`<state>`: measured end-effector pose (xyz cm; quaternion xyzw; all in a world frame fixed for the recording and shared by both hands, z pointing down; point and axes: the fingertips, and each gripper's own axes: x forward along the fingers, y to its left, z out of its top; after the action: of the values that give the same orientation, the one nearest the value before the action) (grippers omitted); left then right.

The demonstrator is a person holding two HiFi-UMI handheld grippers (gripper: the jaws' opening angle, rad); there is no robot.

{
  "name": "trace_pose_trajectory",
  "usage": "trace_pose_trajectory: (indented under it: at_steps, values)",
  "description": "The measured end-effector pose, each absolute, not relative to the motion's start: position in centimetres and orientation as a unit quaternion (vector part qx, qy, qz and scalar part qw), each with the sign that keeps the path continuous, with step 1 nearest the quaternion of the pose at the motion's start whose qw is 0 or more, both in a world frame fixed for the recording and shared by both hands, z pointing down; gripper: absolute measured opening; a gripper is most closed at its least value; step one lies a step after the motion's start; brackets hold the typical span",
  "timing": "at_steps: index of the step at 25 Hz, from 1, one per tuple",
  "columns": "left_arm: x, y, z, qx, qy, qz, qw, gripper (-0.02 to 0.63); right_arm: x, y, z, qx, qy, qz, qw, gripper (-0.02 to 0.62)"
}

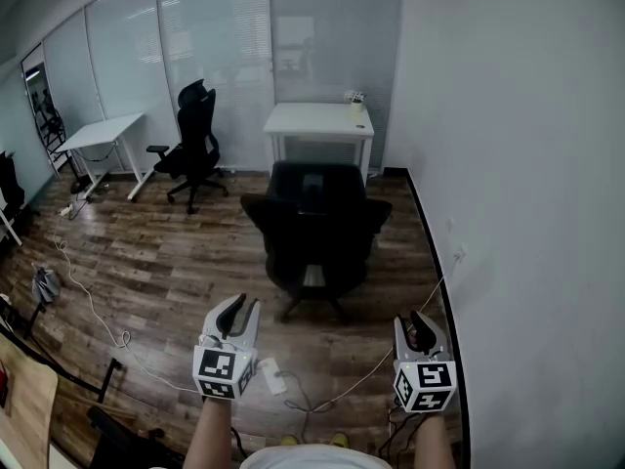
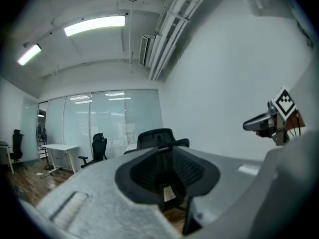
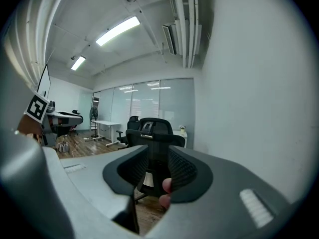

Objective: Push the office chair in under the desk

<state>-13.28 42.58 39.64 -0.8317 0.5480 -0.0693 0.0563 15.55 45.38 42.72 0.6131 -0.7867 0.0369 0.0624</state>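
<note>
In the head view we see the office chair (image 1: 314,233) standing out from the white desk (image 1: 319,120), backrest toward us and the desk straight beyond it. The left gripper (image 1: 234,319) and right gripper (image 1: 418,332) flank it, well short, the left slightly nearer.

Left gripper view: jaws parted and empty, the chair (image 2: 158,141) dead ahead.

Right gripper view: jaws likewise released, framing the chair (image 3: 155,133).

- Cannot identify small items (image 1: 356,98) on the white surface (image 1: 317,118): too tiny.
- Office chair (image 1: 314,225) base mostly hidden beneath its seat.
- Lower chair blocked by left claw (image 2: 167,176) and right claw (image 3: 154,178) in their own views.
- Pink blob (image 3: 167,185) at right claw's gap: too blurred to name.
- Forearms (image 1: 210,436) cropped at bottom edge.
</note>
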Motion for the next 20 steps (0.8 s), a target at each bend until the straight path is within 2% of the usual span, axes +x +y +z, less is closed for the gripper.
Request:
trace_pose_trajectory:
  at_steps: [9, 20]
  values:
    - [-12.1, 42.8, 39.4, -0.830, 0.552, -0.067, 0.049, 0.091, 16.8, 45.5, 42.8, 0.609, -0.790, 0.038, 0.065, 0.104]
    - [-7.6, 43.6, 39.4, -0.825, 0.560, -0.065, 0.048, 0.091, 20.7, 45.7, 42.9, 0.594, -0.801, 0.030, 0.058, 0.103]
